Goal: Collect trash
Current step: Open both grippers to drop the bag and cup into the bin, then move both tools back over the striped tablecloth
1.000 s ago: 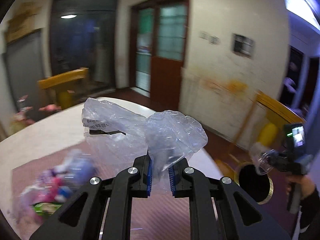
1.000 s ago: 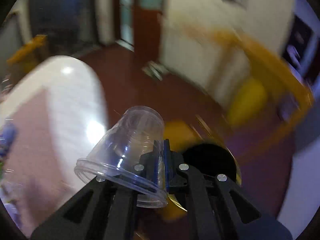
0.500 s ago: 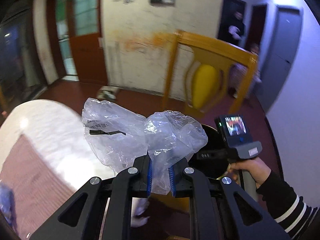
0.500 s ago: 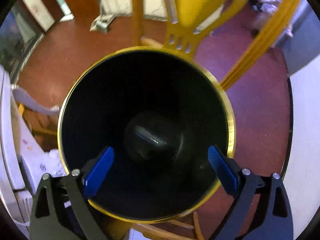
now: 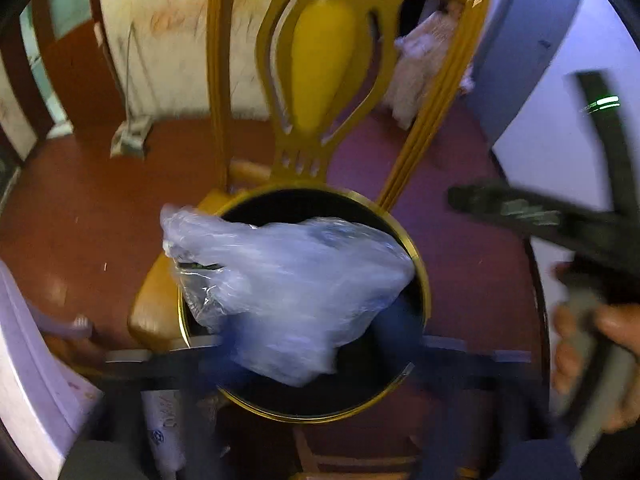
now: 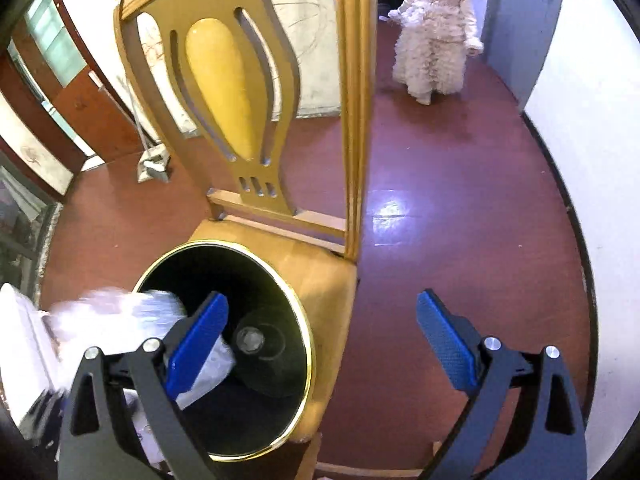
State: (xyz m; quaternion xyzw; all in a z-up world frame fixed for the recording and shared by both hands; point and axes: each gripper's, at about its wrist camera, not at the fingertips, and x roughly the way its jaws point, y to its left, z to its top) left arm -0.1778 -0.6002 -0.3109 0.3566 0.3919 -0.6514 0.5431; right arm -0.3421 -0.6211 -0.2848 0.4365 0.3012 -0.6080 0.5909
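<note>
A black bin with a gold rim [image 5: 416, 264] [image 6: 308, 344] stands on the seat of a yellow chair [image 5: 320, 60] [image 6: 228, 88]. A crumpled clear plastic bag [image 5: 288, 280] [image 6: 120, 312] hangs over the bin's mouth, between the blurred fingers of my left gripper [image 5: 312, 328]. Its jaws are opening and the pads no longer press the bag. A clear plastic cup [image 6: 250, 338] lies at the bottom of the bin. My right gripper [image 6: 320, 300] stands wide open and holds nothing, its left pad over the bin and its right pad over the floor.
A white table edge [image 5: 24, 360] [image 6: 16, 340] lies at the left. A small person in a frilly dress [image 6: 434, 40] stands on the red floor beyond the chair. A hand [image 5: 580, 344] with the other gripper blurs past at the right. Walls and doors surround.
My left gripper swung from the table to above the bin and its jaws parted from the bag. My right gripper, open since dropping the cup, shifted right, away from over the bin.
</note>
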